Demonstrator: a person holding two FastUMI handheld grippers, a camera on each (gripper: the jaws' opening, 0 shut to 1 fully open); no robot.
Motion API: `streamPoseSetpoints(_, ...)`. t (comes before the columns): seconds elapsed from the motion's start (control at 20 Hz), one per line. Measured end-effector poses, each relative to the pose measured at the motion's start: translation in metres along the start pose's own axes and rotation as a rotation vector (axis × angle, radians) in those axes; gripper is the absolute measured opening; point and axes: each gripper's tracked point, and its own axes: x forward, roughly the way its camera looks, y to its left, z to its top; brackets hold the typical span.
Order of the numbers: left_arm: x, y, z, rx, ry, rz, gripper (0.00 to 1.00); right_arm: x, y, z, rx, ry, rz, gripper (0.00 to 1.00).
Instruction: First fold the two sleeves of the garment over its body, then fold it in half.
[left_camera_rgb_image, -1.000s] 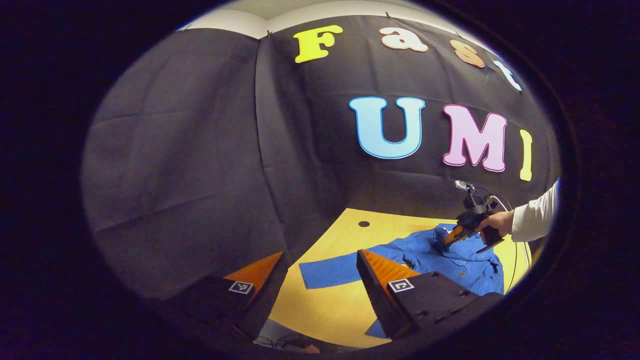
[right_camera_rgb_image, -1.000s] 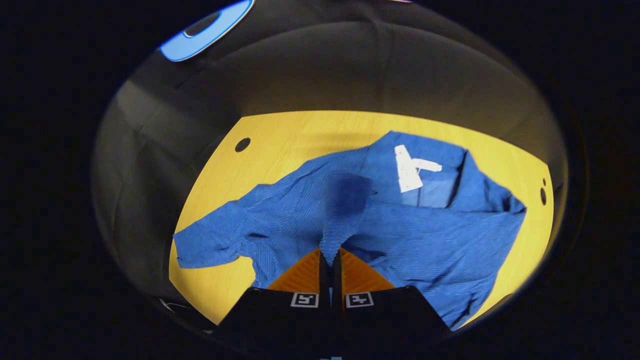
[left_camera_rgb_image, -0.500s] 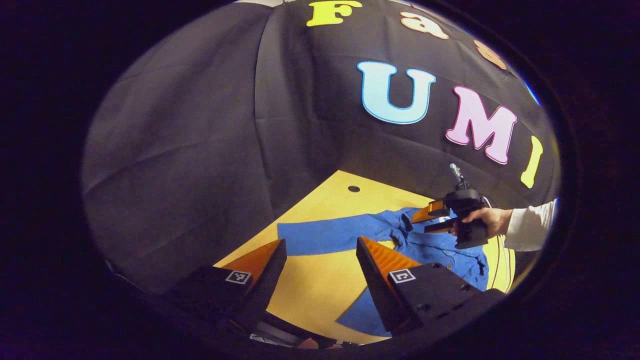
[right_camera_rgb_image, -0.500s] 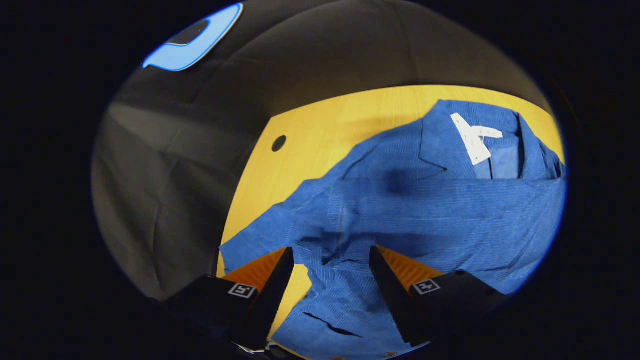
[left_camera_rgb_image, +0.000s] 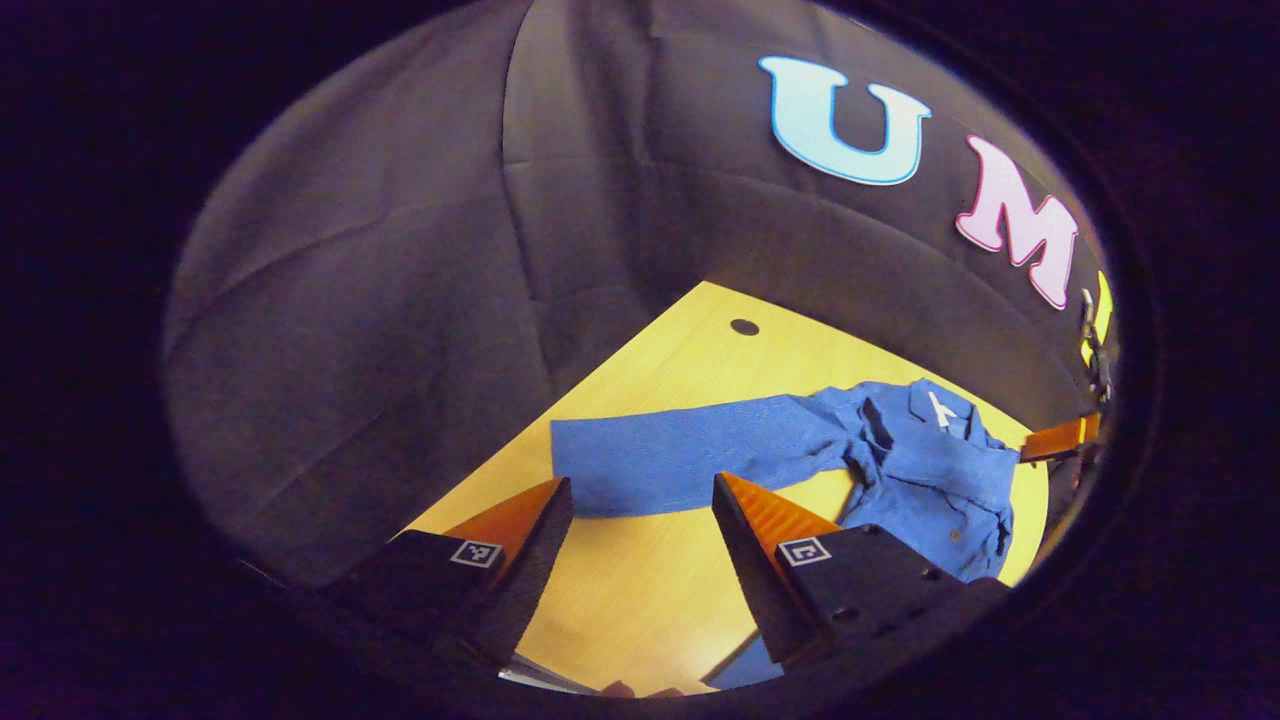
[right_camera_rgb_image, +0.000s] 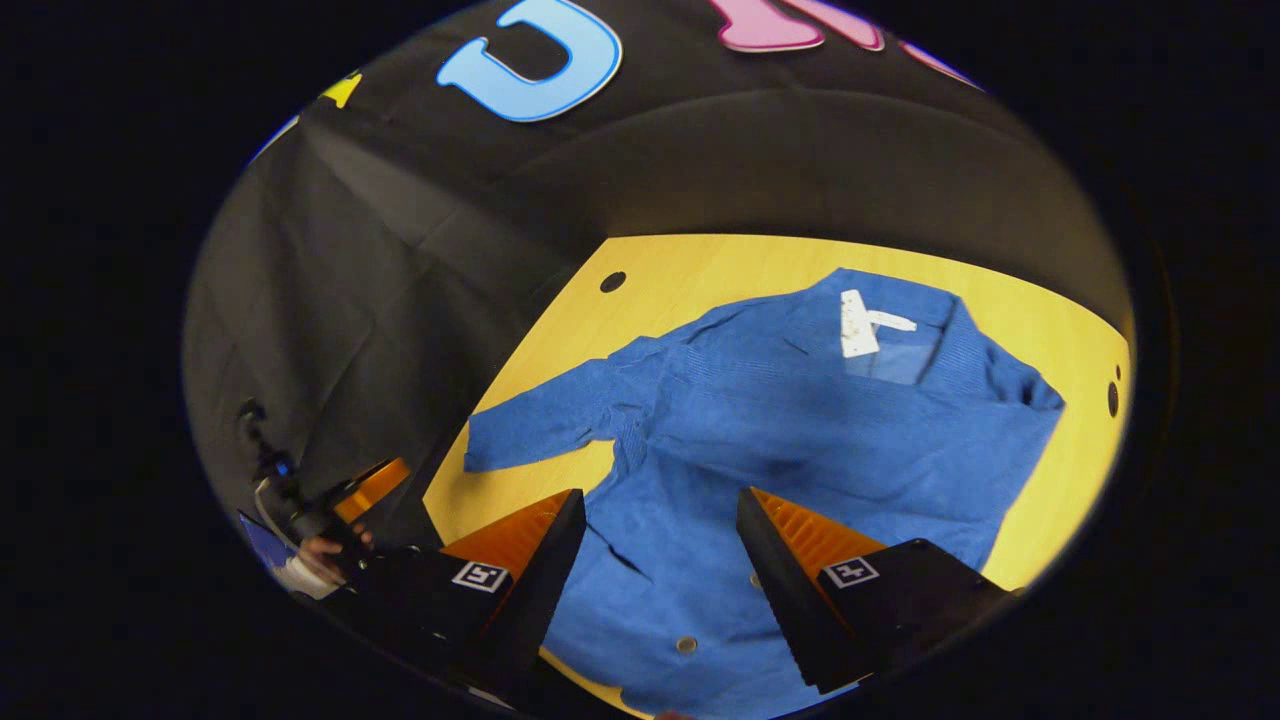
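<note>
While the blue garment (right_camera_rgb_image: 800, 420) lies spread on the yellow table (right_camera_rgb_image: 700, 270), one sleeve (left_camera_rgb_image: 680, 465) stretches flat away from its body, out over bare wood toward the table's round hole (left_camera_rgb_image: 744, 326). In the right gripper view that sleeve's cuff end (right_camera_rgb_image: 520, 430) points toward the table's left edge. The other sleeve appears laid across the body as a horizontal band, though its edges are hard to trace. At the collar, on the far side of the table, a white label (right_camera_rgb_image: 858, 322) shows. Small buttons (right_camera_rgb_image: 685, 645) sit along the near part of the front.

The left gripper (left_camera_rgb_image: 640, 535) hovers above the table's near corner, its fingers spread wide with nothing between them, the stretched sleeve just beyond their tips. The right gripper (right_camera_rgb_image: 650, 545) hangs over the garment's lower body, its fingers also wide apart and empty; whether the tips touch the cloth cannot be told. In the right gripper view, off the table's left edge, a hand (right_camera_rgb_image: 325, 548) grips the left gripper's handle.
</note>
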Motion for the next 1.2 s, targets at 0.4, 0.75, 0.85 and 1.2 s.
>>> streamPoseSetpoints(0.4, 0.093, 0.013, -0.011, 0.002, 0.178, 0.041, 0.83, -0.130, -0.048, -0.043, 0.161, -0.159, -0.087, 0.97)
streamPoseSetpoints(0.75, 0.132, 0.026, -0.038, -0.016, 0.302, 0.100, 0.83, -0.161, -0.077, -0.082, 0.306, -0.163, -0.153, 0.97)
streamPoseSetpoints(0.85, 0.125, 0.027, -0.045, -0.021, 0.335, 0.097, 0.86, -0.162, -0.074, -0.085, 0.312, -0.159, -0.151, 0.97)
streamPoseSetpoints(1.2, 0.124, 0.026, -0.041, 0.031, 0.307, 0.030, 0.45, -0.168, -0.052, -0.083, 0.310, -0.147, -0.102, 0.97)
